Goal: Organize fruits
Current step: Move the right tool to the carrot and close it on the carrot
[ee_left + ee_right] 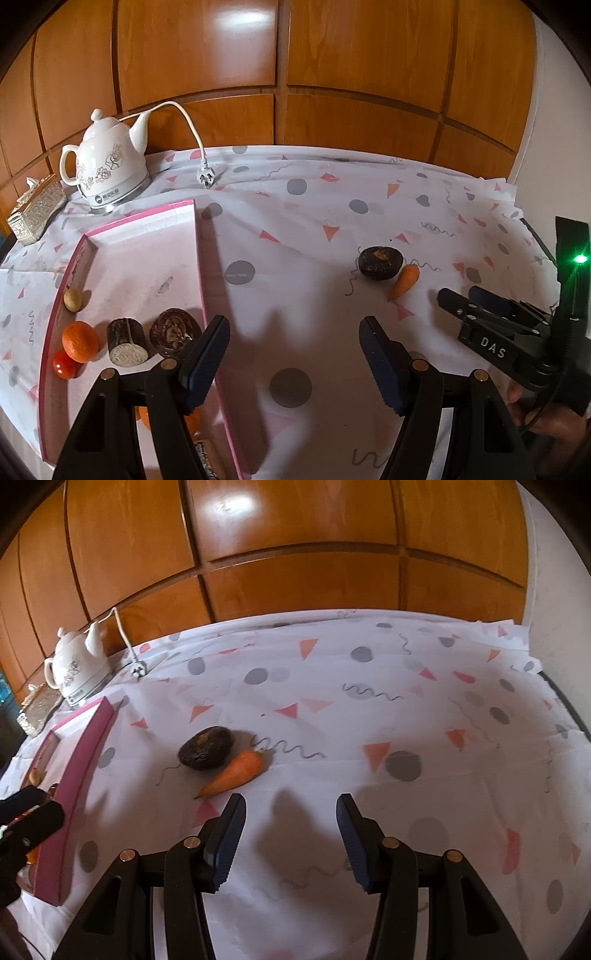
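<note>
Left wrist view: the left gripper (293, 334) is spread wide with nothing between its fingers. Its left finger (205, 354) sits over the right wall of the pink tray (207, 258); the right finger hangs above the patterned tablecloth (314, 206). Inside the tray lie an orange (80, 341), a red tomato (63, 364), a pale round fruit (72, 299), a dark cylinder-shaped piece (126, 342) and a dark round fruit (174, 331). Out on the cloth, a dark fruit (380, 263) touches a carrot (405, 282). The right gripper (465, 301) enters from the right edge, near the carrot, held in a hand (543, 410). A white kettle (107, 162) stands behind the tray.

Right wrist view: the right gripper (291, 816) is likewise wide open and holds nothing. It is angled down toward the cloth, with the carrot (234, 773) just ahead of its left finger (227, 842) and the dark fruit (207, 752) against the carrot's far side. The tray (83, 760) lies at left.
</note>
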Demonstrator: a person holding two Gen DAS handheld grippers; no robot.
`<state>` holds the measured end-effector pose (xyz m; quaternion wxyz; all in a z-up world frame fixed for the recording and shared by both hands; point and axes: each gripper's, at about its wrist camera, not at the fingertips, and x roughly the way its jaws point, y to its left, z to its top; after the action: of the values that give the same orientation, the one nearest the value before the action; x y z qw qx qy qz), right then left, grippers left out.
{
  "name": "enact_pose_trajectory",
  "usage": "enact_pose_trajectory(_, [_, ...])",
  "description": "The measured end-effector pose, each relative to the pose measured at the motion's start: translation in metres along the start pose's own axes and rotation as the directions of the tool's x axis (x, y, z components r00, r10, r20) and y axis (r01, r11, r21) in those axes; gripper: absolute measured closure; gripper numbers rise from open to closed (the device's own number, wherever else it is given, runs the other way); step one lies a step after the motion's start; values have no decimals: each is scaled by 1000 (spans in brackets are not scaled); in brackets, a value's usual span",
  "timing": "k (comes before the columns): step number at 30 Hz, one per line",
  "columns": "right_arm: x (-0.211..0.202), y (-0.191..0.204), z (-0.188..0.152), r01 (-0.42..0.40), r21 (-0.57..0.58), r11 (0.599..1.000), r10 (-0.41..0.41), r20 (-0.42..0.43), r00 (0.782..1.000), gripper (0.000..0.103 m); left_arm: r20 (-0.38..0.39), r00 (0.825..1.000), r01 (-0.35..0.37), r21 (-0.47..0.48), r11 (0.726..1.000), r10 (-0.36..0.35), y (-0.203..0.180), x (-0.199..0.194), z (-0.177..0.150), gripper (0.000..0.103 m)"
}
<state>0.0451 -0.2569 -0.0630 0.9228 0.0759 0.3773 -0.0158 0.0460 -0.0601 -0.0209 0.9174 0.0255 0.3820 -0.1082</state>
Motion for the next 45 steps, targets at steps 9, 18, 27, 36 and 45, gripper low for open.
enact_pose_trajectory(9, [25, 19, 15, -68, 2, 998, 68, -47, 997, 52, 2, 1000, 16, 18, 1000, -16, -6, 1, -2, 30])
enact_pose_trajectory(18, [50, 33, 29, -58, 12, 998, 59, -103, 993, 58, -1, 999, 34, 19, 999, -34, -5, 3, -2, 30])
enact_pose_trajectory(27, [57, 31, 35, -70, 51, 996, 75, -115, 991, 58, -6, 999, 42, 6, 999, -42, -2, 6, 0, 30])
enact_pose_trajectory(36, [52, 35, 31, -28, -60, 998, 21, -102, 995, 86, -23, 999, 37, 5, 999, -37, 0, 10, 1, 30])
enact_pose_trajectory(45, [34, 9, 18, 71, -140, 988, -81, -65, 995, 85, -51, 997, 57, 12, 998, -56, -6, 20, 7, 30])
